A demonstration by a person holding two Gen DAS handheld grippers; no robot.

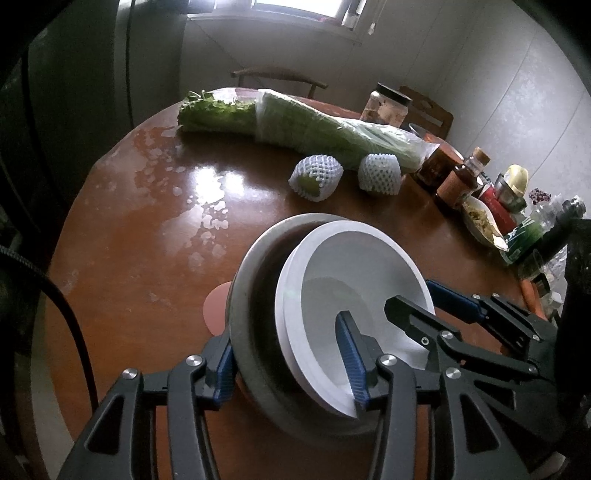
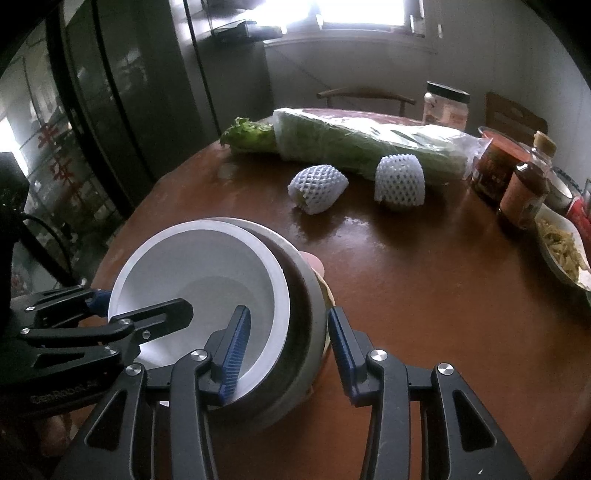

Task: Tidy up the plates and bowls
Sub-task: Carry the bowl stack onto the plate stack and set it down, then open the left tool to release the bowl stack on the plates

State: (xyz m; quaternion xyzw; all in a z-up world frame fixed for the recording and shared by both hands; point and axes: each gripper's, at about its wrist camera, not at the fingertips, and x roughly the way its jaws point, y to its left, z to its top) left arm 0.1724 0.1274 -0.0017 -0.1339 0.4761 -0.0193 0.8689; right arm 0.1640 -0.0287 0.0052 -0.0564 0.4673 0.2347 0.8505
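We see a round, glossy reddish-brown table (image 1: 147,266) with wet patches catching light from a window (image 2: 362,11) at the back; wooden chairs (image 1: 277,75) stand behind it, and a dark cabinet (image 2: 122,92) fills the left side of the right wrist view.

Across the far side lies a long bundle of leafy greens in a plastic bag (image 1: 303,123); just in front of it sit two fruits in white foam netting (image 1: 316,177); along the right edge crowd jars and sauce bottles (image 1: 458,181) and a dish of food (image 2: 565,254).

Nearest us, a white bowl (image 1: 354,280) rests tilted inside a grey bowl (image 1: 255,295), which sits on the table over a pink plate (image 1: 216,306).

The left claw (image 1: 288,358) straddles the near walls of both bowls, one finger outside the grey bowl, one inside the white; whether it presses on them we cannot tell.

The right claw (image 2: 288,350) likewise spans the rims from the other side, its fingers spread wide and released.

Only the right wrist view shows a yellowish plate edge (image 2: 327,295) under the grey bowl.
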